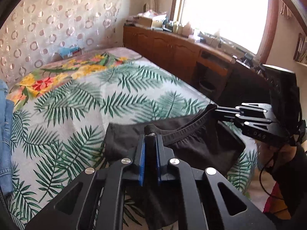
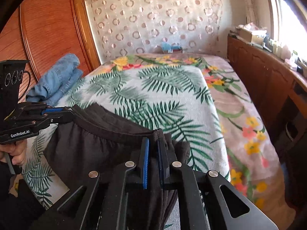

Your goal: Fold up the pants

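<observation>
Dark pants (image 1: 193, 143) hang by their elastic waistband between my two grippers, above a bed with a palm-leaf cover (image 1: 119, 95). My left gripper (image 1: 150, 134) is shut on one end of the waistband, with cloth pinched between its blue pads. The right gripper (image 1: 215, 108) holds the other end, at the right of the left wrist view. In the right wrist view the right gripper (image 2: 153, 140) is shut on the waistband of the pants (image 2: 86, 145), and the left gripper (image 2: 72, 112) grips the far end at the left. The legs hang down below both views.
Folded blue jeans (image 2: 57, 78) lie at the bed's left side near a wooden wardrobe (image 2: 48, 28). A long wooden cabinet (image 1: 172, 48) cluttered with small items runs under the bright window. A person's hand (image 2: 13, 153) holds the left gripper's handle.
</observation>
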Tool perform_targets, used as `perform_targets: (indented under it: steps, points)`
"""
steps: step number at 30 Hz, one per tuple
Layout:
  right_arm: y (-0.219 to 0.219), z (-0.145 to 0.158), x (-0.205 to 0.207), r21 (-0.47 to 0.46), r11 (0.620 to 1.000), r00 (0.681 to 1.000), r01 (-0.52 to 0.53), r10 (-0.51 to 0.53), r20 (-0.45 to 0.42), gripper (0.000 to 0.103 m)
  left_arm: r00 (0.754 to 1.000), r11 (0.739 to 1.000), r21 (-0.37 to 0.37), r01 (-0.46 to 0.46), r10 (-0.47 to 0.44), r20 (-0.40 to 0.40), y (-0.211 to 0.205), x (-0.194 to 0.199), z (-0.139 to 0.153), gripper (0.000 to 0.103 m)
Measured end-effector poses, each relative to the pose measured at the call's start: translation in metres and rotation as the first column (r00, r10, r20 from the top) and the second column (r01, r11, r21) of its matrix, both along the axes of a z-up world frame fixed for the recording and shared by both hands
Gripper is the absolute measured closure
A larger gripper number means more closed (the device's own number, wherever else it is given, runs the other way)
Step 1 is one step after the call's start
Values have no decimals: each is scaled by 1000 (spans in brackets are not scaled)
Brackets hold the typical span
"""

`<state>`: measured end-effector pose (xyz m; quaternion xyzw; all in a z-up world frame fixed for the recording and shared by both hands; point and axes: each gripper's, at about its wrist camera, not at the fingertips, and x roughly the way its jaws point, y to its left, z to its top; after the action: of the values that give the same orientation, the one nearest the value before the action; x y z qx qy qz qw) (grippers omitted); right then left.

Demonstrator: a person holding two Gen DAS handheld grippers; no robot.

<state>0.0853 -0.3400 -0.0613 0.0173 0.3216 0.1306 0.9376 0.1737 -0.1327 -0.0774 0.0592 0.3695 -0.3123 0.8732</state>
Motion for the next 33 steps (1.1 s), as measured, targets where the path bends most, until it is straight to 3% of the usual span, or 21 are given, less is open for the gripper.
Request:
perform_targets:
  steps: [4, 12, 16, 20, 26, 33]
  points:
    - [-1, 6, 3, -8, 999, 999, 36, -36, 30, 95, 999, 1000, 14, -24, 23, 38, -6, 7, 8, 93]
    - [19, -17, 27, -111, 991, 995, 80, -87, -53, 95, 998, 990, 132, -48, 54, -38, -14, 29, -31, 89]
    - [20, -15, 28, -112, 990, 994, 86, -93, -59, 95, 995, 990, 121, -68, 75, -59, -6, 27, -29, 75]
    - [14, -10, 24, -88, 990, 992, 108, -112, -52, 85, 996, 987, 134, -86, 90, -23, 0, 18, -21, 58]
    - [10, -6, 3, -62, 992, 993, 114, -116, -31, 75, 998, 991, 119, -54, 57, -22, 6, -3, -16, 56]
    - [14, -11, -25, -42, 996, 996, 78, -80, -33, 72, 996, 984, 166, -58, 68, -53, 5, -7, -37, 56]
